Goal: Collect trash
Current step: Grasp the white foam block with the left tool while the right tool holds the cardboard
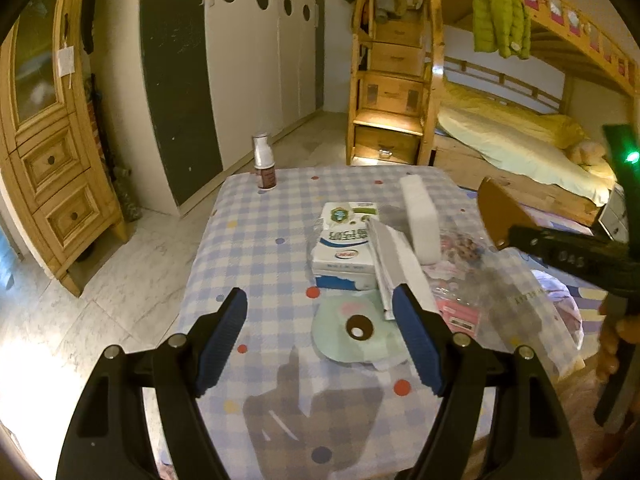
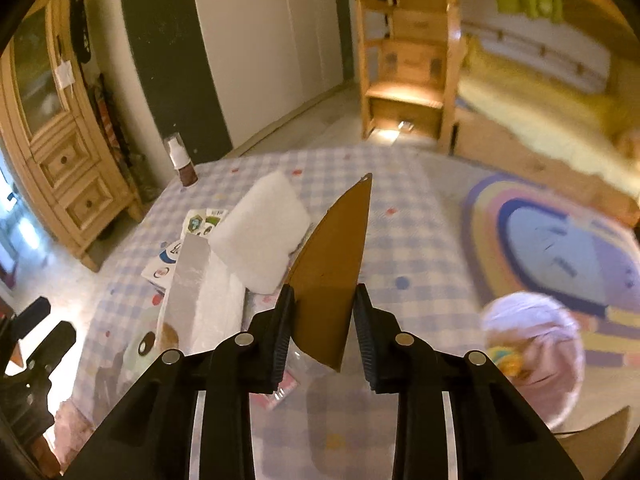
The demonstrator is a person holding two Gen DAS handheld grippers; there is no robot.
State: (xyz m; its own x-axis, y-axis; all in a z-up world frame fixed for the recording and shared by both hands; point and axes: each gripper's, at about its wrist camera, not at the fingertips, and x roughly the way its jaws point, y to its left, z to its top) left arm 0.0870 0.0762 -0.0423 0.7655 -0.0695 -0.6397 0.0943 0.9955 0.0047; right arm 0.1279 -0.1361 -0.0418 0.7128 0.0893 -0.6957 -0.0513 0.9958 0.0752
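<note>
The right gripper has its fingers closed on a brown pointed scrap of card, held up in the air above the table with its tip pointing away from the camera; in the left wrist view the same scrap shows at the right, past the table's edge. The left gripper hangs over the near part of the table with its blue-padded fingers spread wide and nothing between them. Taking the milk carton as the landmark: a silver-and-white wrapper leans across its right side, a white foam block lies just beyond that, and a pale green round wrapper lies flat on the cloth just in front of the carton. Clear plastic packaging sits to the carton's right. A small brown bottle stands well behind the carton, near the far left corner.
</note>
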